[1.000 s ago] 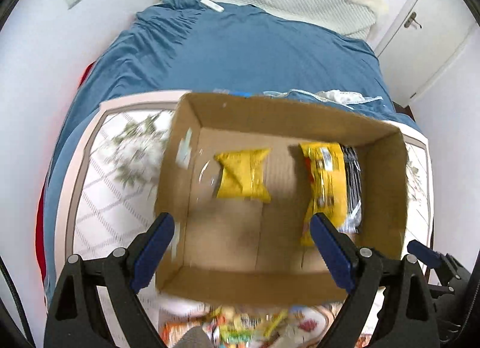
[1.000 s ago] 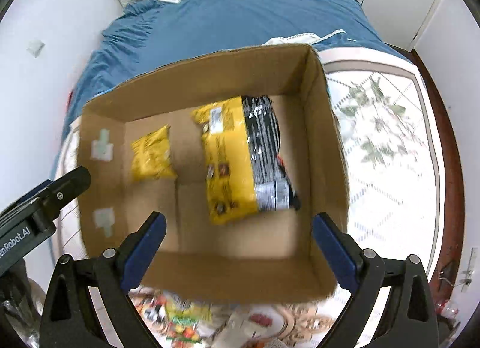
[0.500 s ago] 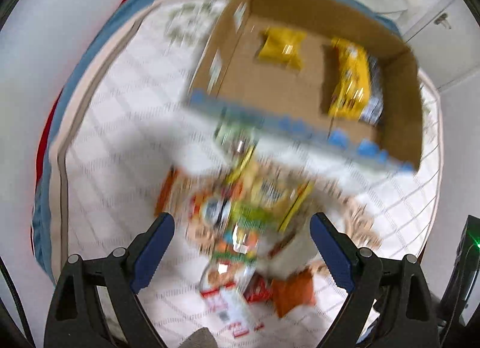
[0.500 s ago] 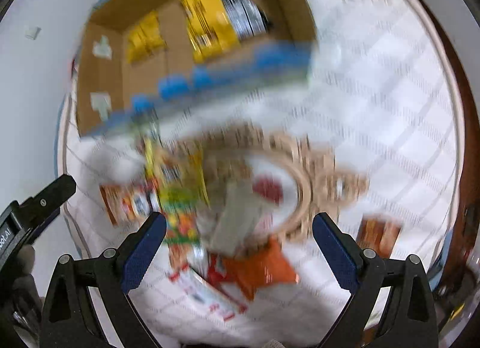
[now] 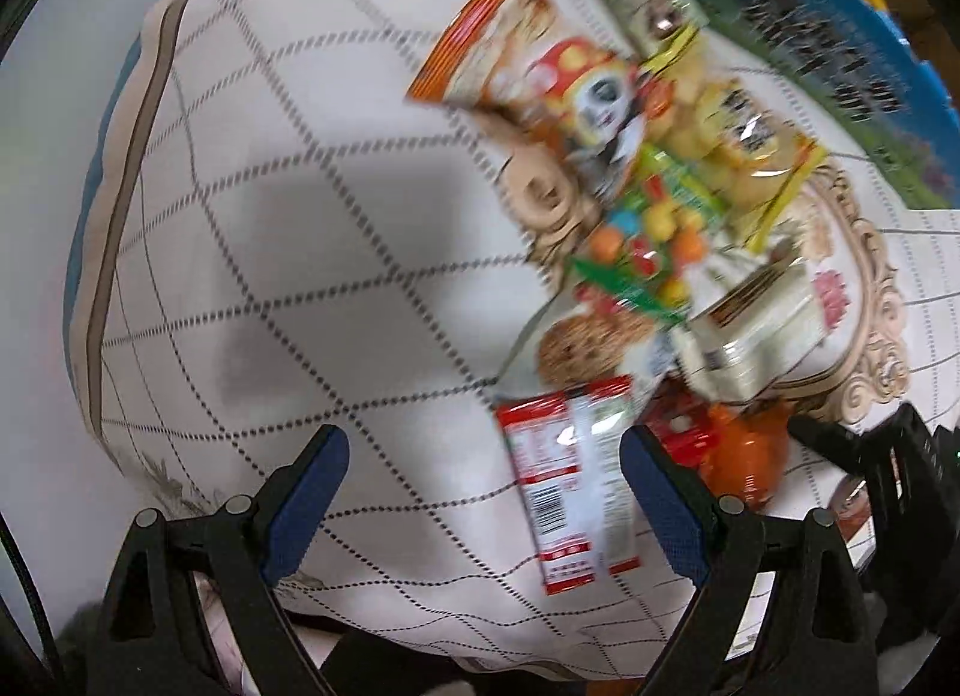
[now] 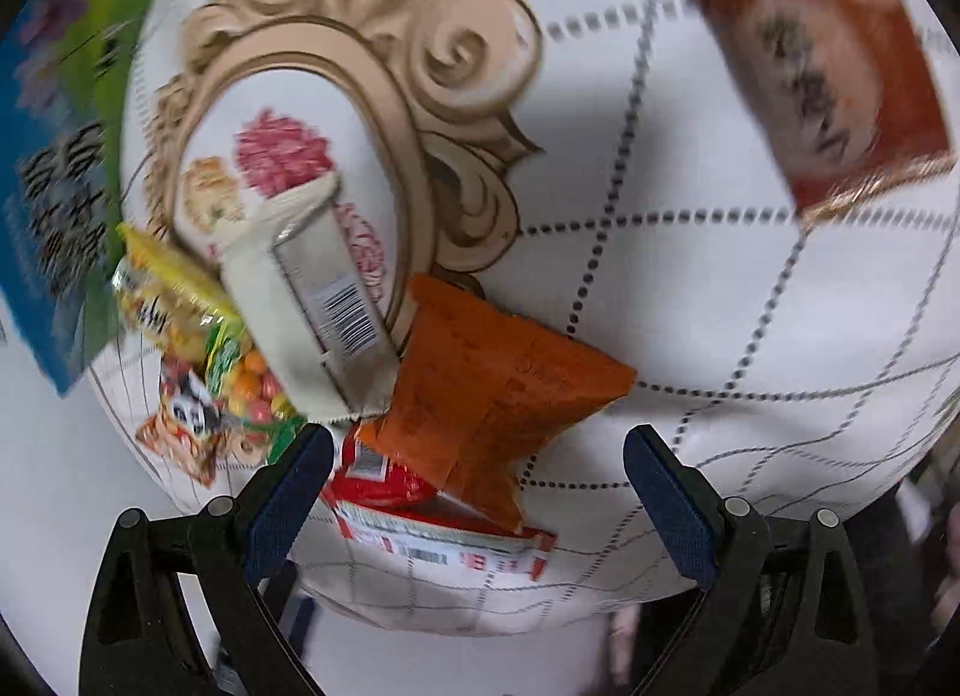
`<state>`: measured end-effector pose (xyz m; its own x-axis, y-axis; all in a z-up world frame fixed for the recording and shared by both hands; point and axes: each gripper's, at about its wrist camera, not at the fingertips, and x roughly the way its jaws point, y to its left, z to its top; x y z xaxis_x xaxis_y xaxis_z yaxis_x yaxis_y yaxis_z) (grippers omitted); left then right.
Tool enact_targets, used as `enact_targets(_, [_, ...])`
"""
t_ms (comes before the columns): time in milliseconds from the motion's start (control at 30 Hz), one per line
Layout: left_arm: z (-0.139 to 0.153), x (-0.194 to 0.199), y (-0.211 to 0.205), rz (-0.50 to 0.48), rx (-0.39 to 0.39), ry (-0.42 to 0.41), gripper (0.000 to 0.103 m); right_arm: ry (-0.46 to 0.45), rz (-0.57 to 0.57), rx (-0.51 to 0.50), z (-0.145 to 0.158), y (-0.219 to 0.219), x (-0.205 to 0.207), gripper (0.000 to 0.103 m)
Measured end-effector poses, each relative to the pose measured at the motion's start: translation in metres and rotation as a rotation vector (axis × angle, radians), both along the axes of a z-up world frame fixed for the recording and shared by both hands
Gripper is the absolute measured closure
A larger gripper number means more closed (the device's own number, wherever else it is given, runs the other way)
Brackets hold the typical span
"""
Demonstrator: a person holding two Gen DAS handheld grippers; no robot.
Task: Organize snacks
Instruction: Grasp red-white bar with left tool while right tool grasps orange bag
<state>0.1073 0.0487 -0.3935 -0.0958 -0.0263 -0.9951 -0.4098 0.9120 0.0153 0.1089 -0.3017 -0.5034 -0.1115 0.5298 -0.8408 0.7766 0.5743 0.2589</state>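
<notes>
Left hand-held gripper (image 5: 483,480): jaws are held wide apart and nothing is gripped; it is positioned above the desk, left of the snack pile.
Right hand-held gripper (image 6: 480,477): jaws are spread apart with nothing clamped; it is positioned just over the near edge of the pile.
Desk (image 5: 288,252): it is covered by a white cloth with a dotted diamond grid and a beige scrolled ornament printed on it.
Snack pile (image 5: 660,204): the packets are heaped together on the ornament and overlap one another; details are blurred.
Orange packet (image 6: 492,396): it is seen lying at the near side of the pile, between the right jaws in view, partly on top of a red and white packet (image 6: 438,534).
Red and white packet, left view (image 5: 567,492): it is seen flat on the cloth, just inside the left gripper's right finger; a barcode is visible.
Cream box (image 6: 312,300): it is tilted, barcode side up, touching the orange packet.
Candy bag (image 5: 654,234): green with coloured sweets; it is lying in the middle of the pile.
Brown packet (image 6: 828,54): it is lying well apart from the pile, at the far right.
Blue and green printed panel (image 6: 54,168): it is seen at the far left edge; what it is cannot be told.
</notes>
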Motion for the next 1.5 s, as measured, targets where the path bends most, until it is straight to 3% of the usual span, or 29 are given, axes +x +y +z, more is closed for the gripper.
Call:
enact_targets(67, [-0.007, -0.005, 0.004, 0.009, -0.004, 0.02, 0.011, 0.009, -0.001, -0.005, -0.006, 0.006, 0.002, 0.01])
enact_targets(167, [-0.016, -0.009, 0.01, 0.021, -0.024, 0.044, 0.011, 0.031, 0.037, -0.018, -0.013, 0.019, 0.005, 0.024])
enact_targets(267, [-0.021, -0.014, 0.013, 0.029, -0.071, 0.06, 0.011, 0.017, 0.152, -0.053, -0.007, 0.028, 0.01, 0.03])
enact_targets(500, [-0.041, -0.023, -0.009, 0.026, -0.194, 0.109, 0.011, -0.038, 0.68, -0.242, 0.016, 0.047, 0.009, 0.037])
enact_targets(633, [-0.062, -0.026, -0.032, 0.009, -0.214, 0.15, 0.011, -0.051, 0.848, -0.315, 0.025, 0.056, 0.001, 0.037])
enact_targets(767, [-0.078, -0.026, -0.051, -0.027, -0.168, 0.171, 0.011, -0.052, 0.841, -0.318, 0.027, 0.059, -0.002, 0.034])
enact_targets(833, [-0.081, -0.028, -0.061, -0.064, -0.138, 0.172, 0.011, -0.049, 0.798, -0.302, 0.023, 0.051, -0.005, 0.03])
enact_targets(1033, [-0.082, -0.052, -0.076, -0.166, -0.071, 0.185, 0.011, -0.038, 0.703, -0.279, 0.02, 0.04, -0.008, 0.029])
enact_targets(1267, [-0.081, -0.085, -0.067, -0.245, -0.019, 0.201, 0.011, -0.022, 0.756, -0.295, 0.02, 0.041, -0.019, 0.03])
enact_targets(1500, [-0.086, -0.099, -0.041, -0.091, -0.104, 0.195, 0.011, -0.013, 0.662, -0.285, 0.023, 0.021, -0.013, 0.029])
